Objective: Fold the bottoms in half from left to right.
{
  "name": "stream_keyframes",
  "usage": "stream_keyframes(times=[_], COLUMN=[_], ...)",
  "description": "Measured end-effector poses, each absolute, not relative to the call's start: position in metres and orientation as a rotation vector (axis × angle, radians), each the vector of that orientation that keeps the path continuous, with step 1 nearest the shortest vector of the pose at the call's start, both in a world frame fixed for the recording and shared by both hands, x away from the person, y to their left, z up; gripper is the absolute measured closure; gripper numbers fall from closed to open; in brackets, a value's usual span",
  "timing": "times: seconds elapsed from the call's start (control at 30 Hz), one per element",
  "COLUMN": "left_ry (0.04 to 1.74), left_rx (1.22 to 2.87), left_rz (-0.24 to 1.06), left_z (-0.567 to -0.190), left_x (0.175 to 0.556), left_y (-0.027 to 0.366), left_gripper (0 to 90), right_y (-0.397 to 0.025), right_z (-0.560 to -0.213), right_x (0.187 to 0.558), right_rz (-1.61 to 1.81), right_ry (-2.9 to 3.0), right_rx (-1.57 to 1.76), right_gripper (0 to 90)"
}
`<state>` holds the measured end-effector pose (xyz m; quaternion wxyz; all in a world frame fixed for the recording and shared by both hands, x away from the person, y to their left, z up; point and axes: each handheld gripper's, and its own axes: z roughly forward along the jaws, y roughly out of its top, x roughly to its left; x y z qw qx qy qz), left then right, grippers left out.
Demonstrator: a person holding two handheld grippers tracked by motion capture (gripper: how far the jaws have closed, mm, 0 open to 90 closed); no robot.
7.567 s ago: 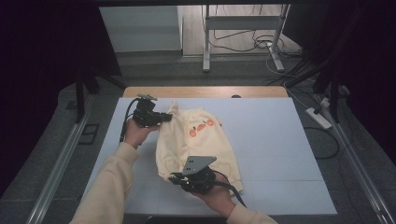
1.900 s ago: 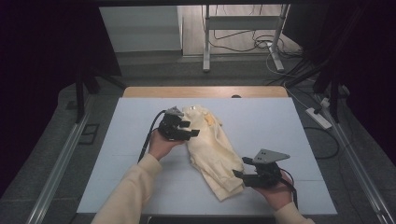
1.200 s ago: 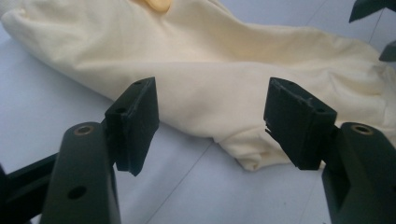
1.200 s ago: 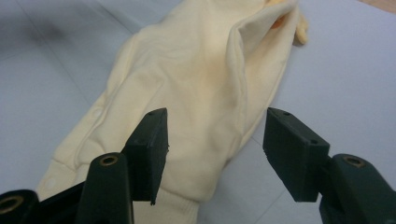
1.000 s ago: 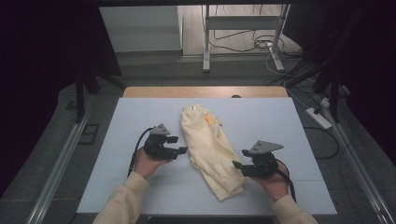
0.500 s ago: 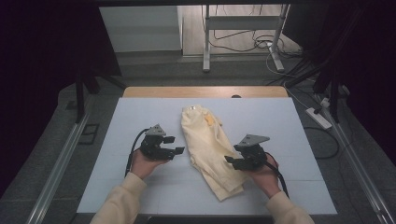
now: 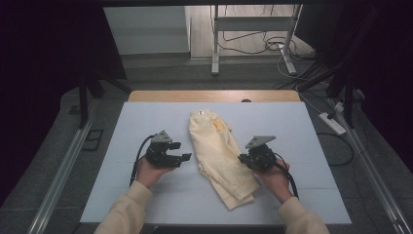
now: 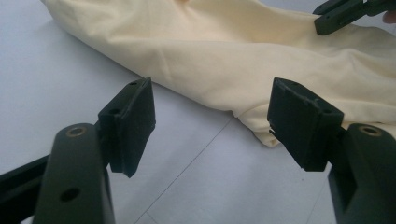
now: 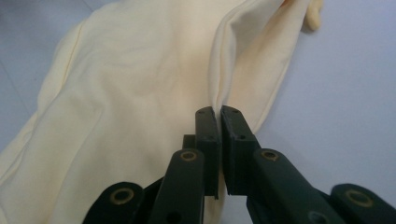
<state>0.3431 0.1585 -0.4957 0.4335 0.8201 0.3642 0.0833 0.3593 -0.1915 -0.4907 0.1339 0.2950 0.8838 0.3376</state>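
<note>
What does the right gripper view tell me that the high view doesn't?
The right gripper view alone shows the right claw closed, its jaws pinching a raised fold of the cream garment.

The high view alone shows the whole layout: the garment folded into a long strip lying diagonally on the white table, the left claw beside its left edge and apart from it, and both of the person's hands.

Both show the right claw at the garment's right edge, on the white table.

A pale yellow garment (image 7: 219, 151), perhaps a shirt, lies folded lengthwise and rumpled, running diagonally across the desk's middle.
</note>
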Motion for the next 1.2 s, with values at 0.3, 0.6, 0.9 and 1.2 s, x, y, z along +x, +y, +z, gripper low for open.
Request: stream_keyframes(times=[0.3,0.6,0.9,1.2], left_ry=[0.914,0.917,0.917,0.915], left_rx=[2.030,2.030,2.029,2.020], left_rz=[0.201,0.213,0.211,0.205], left_z=[-0.496,-0.496,-0.496,-0.495], left_x=[0.343,0.343,0.343,0.342], left_y=[0.160,0.161,0.161,0.162], left_gripper=[31.4,31.3,31.1,31.0], right_y=[-0.210,-0.207,-0.209,-0.179], right_z=[-0.490,-0.501,-0.475,-0.479], right_x=[0.349,0.346,0.328,0.308], right_rz=[0.984,0.881,1.086,1.114], right_ry=[2.571,2.575,2.512,2.632], right_rx=[0.887,0.841,0.814,0.702], right_gripper=[86.3,69.0,50.7,46.1])
